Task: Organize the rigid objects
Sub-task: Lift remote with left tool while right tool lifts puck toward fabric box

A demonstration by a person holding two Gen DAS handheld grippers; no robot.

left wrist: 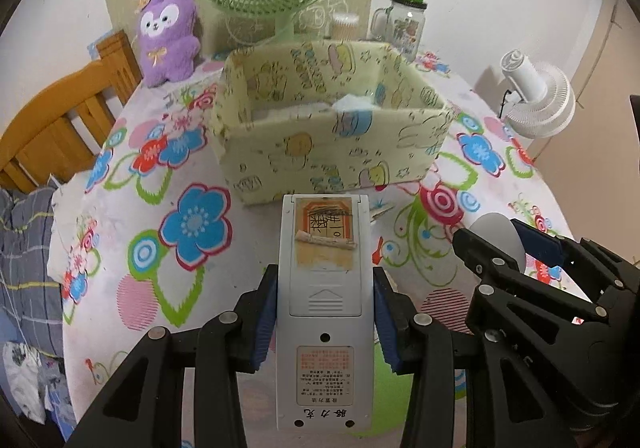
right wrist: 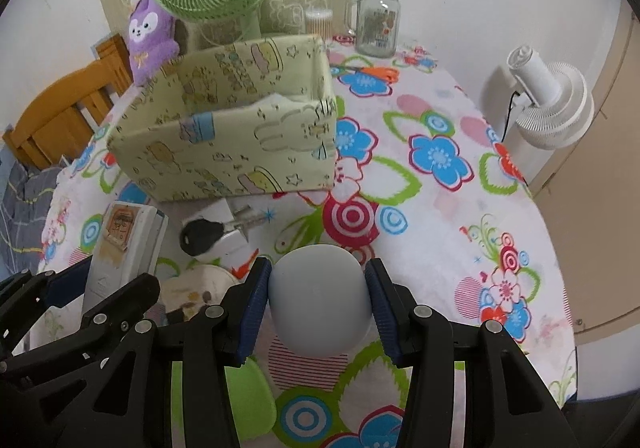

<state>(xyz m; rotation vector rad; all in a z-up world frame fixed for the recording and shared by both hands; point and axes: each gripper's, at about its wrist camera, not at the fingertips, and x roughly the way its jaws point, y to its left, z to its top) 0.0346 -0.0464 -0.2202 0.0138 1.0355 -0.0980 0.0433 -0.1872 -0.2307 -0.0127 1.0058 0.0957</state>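
White plastic remote control (left wrist: pixel 324 312), back side up, clamped in left gripper (left wrist: pixel 325 322) short of pale-yellow printed fabric box (left wrist: pixel 332 152) | black-headed key (right wrist: pixel 200 236) on floral tablecloth (right wrist: pixel 440 208), not yet picked | right gripper (right wrist: pixel 318 304) clenched on grey rounded egg-like object (right wrist: pixel 318 300) | judged early-to-mid; box holds something white, unclear

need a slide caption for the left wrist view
Left gripper holds a white remote face down before a fabric box on a flowered tablecloth.

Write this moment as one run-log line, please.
left gripper: shut on remote | right gripper: shut on grey egg-shaped object | storage box: ahead on table, open top
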